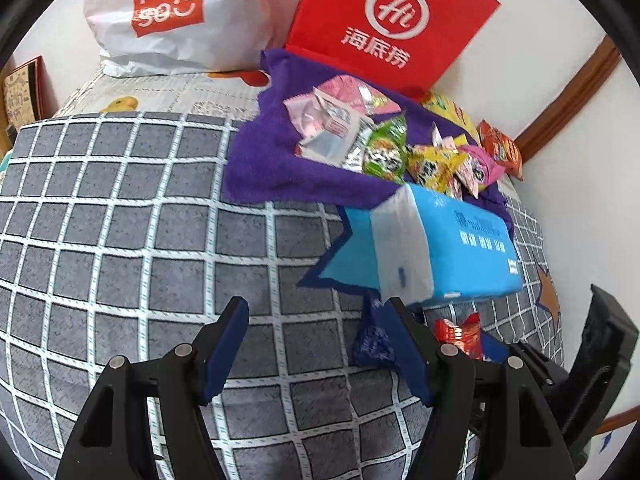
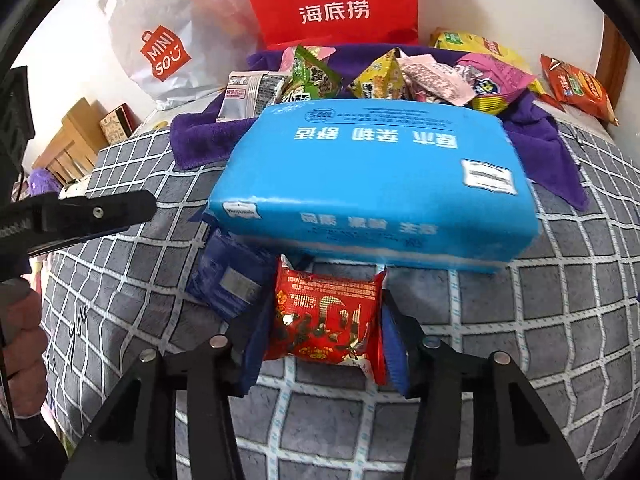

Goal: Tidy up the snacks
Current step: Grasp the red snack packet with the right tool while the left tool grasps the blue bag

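Note:
My right gripper is shut on a red snack packet, its blue pads pressing both side edges. The packet lies on the grey checked blanket, just in front of a blue tissue pack. A dark blue packet lies to its left. My left gripper is open over the blanket with nothing between its fingers. The dark blue packet sits just outside its right finger. A pile of small snack packets rests on a purple towel behind the tissue pack.
A red paper bag and a white shopping bag stand at the back against the wall. An orange-red packet and a yellow bag lie at the far right. Cardboard boxes stand off the left edge.

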A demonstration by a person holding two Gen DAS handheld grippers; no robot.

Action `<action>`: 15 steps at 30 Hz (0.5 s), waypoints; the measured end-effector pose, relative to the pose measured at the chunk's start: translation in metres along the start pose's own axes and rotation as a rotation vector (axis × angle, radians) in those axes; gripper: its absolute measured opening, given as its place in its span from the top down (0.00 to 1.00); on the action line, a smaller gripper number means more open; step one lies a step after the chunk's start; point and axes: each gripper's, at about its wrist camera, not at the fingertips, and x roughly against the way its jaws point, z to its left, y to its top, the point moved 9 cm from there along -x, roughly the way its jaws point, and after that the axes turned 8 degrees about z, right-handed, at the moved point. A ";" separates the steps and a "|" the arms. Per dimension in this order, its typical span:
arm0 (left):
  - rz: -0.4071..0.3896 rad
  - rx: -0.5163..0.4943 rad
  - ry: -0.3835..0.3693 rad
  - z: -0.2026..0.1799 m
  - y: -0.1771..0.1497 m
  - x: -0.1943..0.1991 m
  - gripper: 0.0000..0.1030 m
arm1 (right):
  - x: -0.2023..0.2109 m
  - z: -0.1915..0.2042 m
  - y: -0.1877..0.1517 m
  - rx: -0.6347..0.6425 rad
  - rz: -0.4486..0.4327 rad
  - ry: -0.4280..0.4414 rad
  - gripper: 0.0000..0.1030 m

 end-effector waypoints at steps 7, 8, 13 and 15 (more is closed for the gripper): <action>0.033 -0.089 -0.015 -0.034 -0.013 -0.019 0.34 | 0.024 -0.028 -0.014 -0.014 -0.031 -0.021 0.52; 0.040 -0.101 -0.019 -0.039 -0.015 -0.022 0.34 | 0.026 -0.033 -0.015 -0.015 -0.034 -0.027 0.52; 0.065 -0.123 -0.023 -0.055 -0.022 -0.039 0.34 | 0.034 -0.064 -0.024 -0.020 -0.040 -0.091 0.52; 0.056 -0.132 0.000 -0.059 -0.023 -0.042 0.33 | 0.035 -0.076 -0.028 -0.031 -0.041 -0.102 0.52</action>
